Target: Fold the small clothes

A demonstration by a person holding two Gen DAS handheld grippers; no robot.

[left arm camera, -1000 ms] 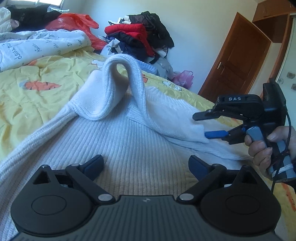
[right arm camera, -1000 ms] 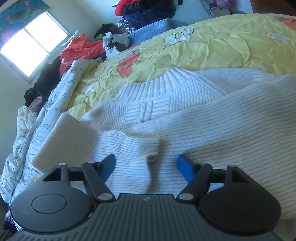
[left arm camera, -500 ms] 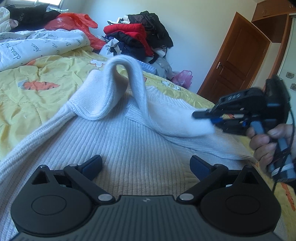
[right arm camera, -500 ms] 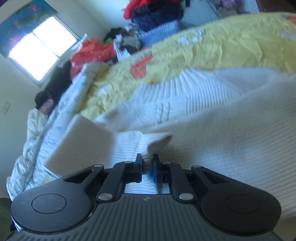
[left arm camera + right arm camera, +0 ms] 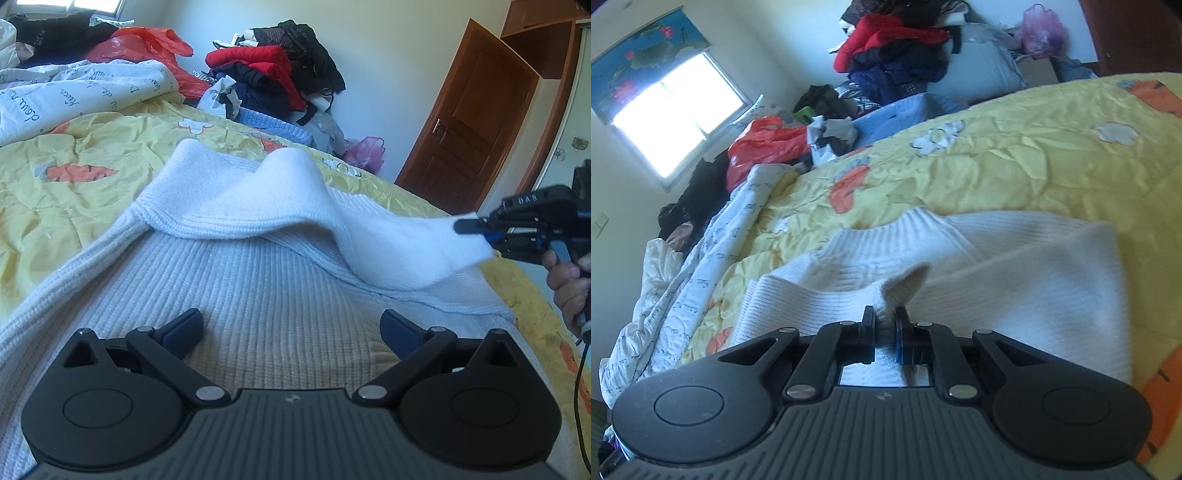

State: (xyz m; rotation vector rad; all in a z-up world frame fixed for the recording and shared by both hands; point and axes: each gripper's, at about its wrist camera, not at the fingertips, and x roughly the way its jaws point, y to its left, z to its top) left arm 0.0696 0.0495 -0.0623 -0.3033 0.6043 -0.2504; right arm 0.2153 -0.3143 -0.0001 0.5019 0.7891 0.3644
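My right tool (image 5: pixel 885 326) is clamping the sleeve cuff (image 5: pixel 901 286) of the white sweater (image 5: pixel 258 288) lying on the yellow bed (image 5: pixel 92 155), lifting it clear for folding. My left tool (image 5: pixel 291 328) is hovering wide open above the sweater's body, gripping nothing.

One white sweater (image 5: pixel 266 295) is counted on one bed (image 5: pixel 92 155). Two grippers are seen, left (image 5: pixel 291 326) and right (image 5: pixel 885 322). One clothes pile (image 5: pixel 273 74), one red bag (image 5: pixel 147 44) and one door (image 5: pixel 476 122) are recorded.
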